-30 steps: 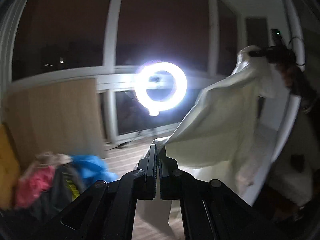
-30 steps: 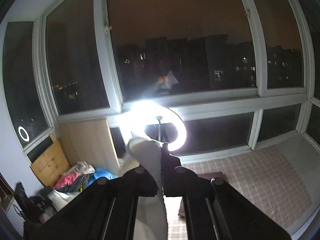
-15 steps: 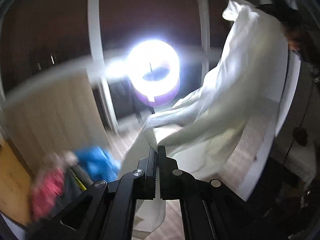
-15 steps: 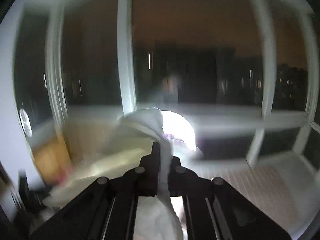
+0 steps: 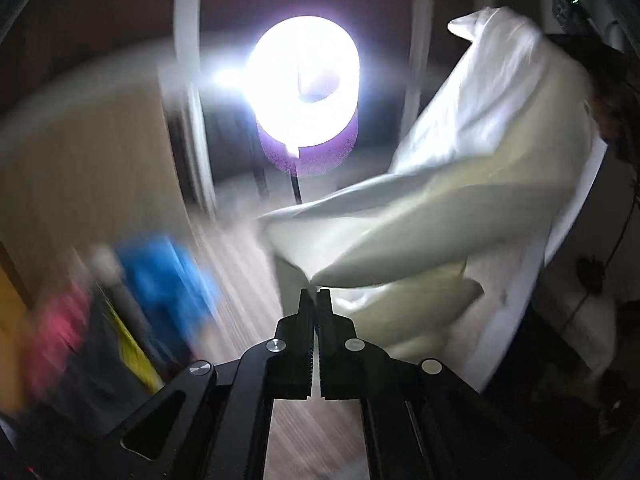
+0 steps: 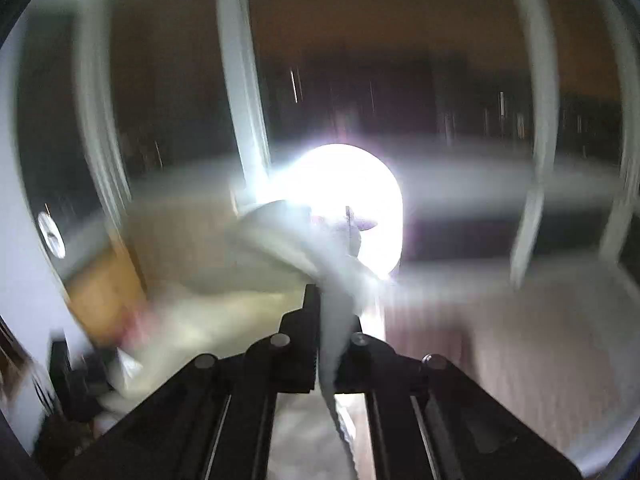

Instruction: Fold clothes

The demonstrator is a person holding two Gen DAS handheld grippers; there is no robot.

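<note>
Here we see the white garment (image 5: 460,200) billowing from our left gripper (image 5: 317,294), whose jaws pinch its corner, up toward two o'clock; our right gripper (image 6: 320,292) clamps another edge, cloth trailing between its jaws. The fabric is soft, creased, cream-white. A ring light (image 5: 304,84) glares; coloured clothes (image 5: 160,280) at eight o'clock are blurred.

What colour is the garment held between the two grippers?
White to off-white, plain, no visible pattern; the garment shows best in the left wrist view.
</note>
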